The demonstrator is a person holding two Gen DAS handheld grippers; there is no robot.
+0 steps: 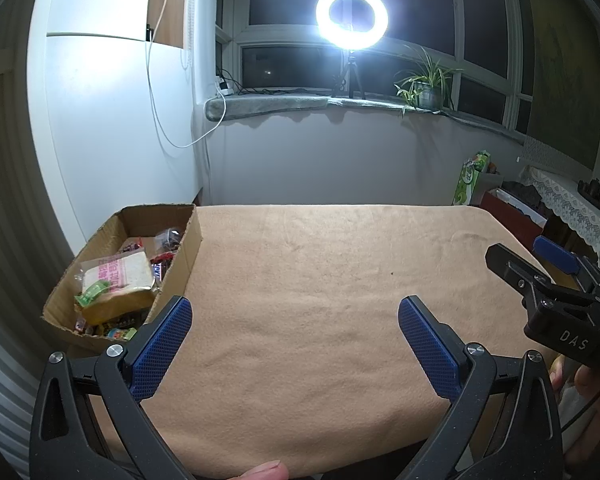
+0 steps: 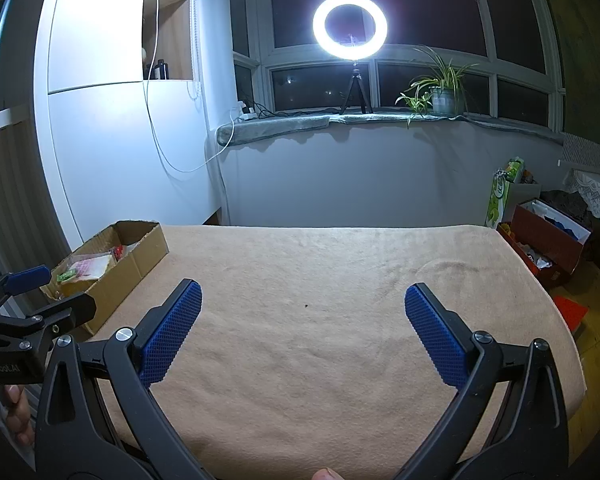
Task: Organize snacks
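A cardboard box [image 1: 188,248] stands at the table's left edge, filled with snacks: a large pale packet with pink print [image 1: 120,274], a small green packet [image 1: 94,292], candy bars [image 1: 162,264] and several small wrappers. The box also shows in the right wrist view [image 2: 140,256]. My left gripper [image 1: 296,312] is open and empty above the tan cloth, just right of the box's near end. My right gripper [image 2: 304,300] is open and empty over the cloth's middle; it also shows in the left wrist view [image 1: 540,264] at the right.
The table is covered with a tan cloth [image 1: 320,280]. A ring light on a tripod [image 1: 352,14] and a potted plant [image 1: 426,88] stand on the window sill. A red box [image 2: 548,240] and a green carton [image 2: 500,196] sit to the right of the table.
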